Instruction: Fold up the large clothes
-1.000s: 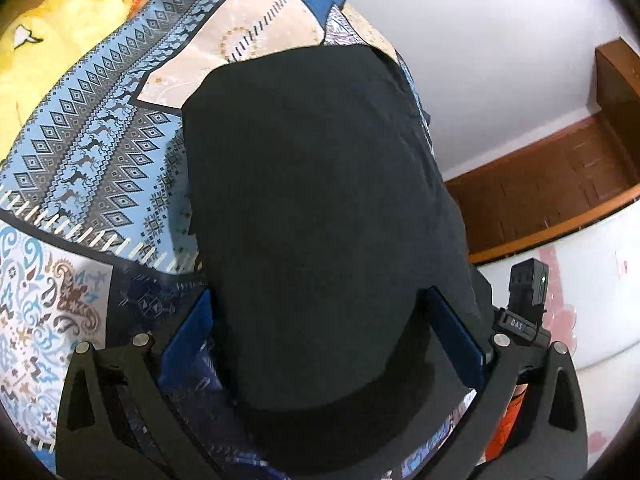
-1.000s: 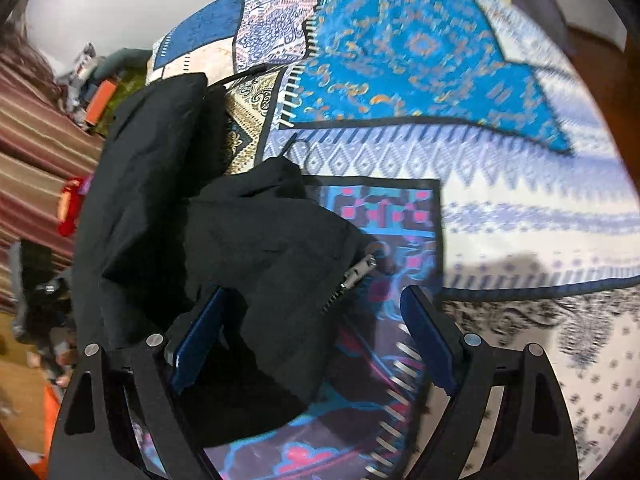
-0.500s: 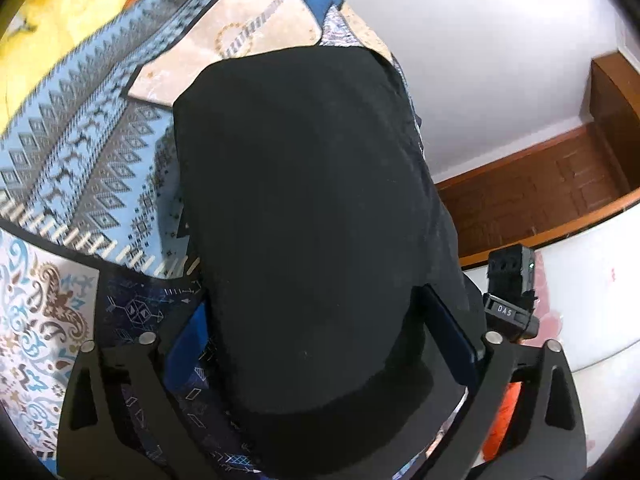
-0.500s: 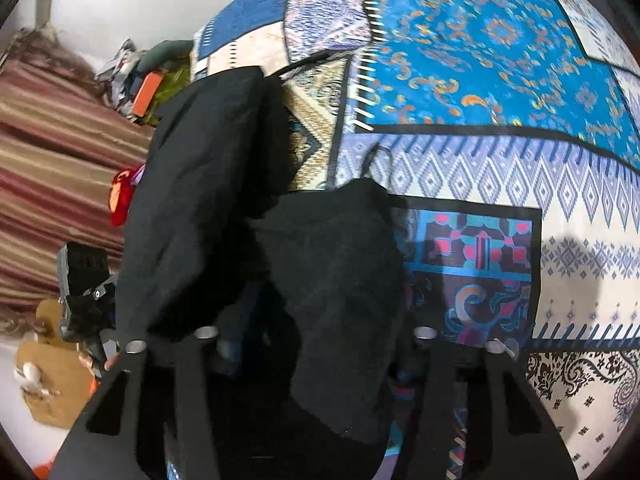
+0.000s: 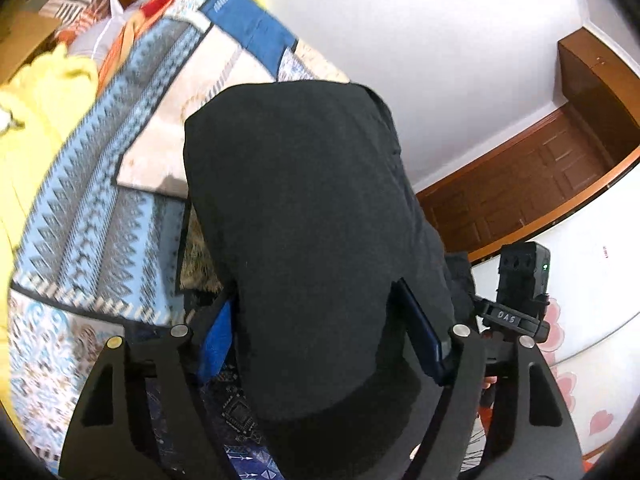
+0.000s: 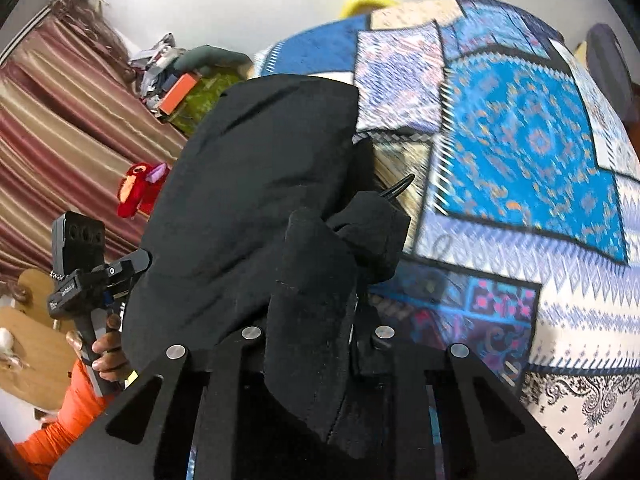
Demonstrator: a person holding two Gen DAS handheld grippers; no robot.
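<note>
Even, soft indoor light, motion blur smearing the patterned blue patchwork bedspread (image 6: pixel 520 152), strong fisheye bending with dark vignetted corners, black fabric garment (image 5: pixel 312 248) nearly featureless.

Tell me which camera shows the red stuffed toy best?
The right wrist view. The small red plush toy sits there in plain sight against the striped maroon curtain, left of the big black cloth garment. The left wrist view does not show it at all; the garment, the patterned blue quilt and the wall fill it.
</note>
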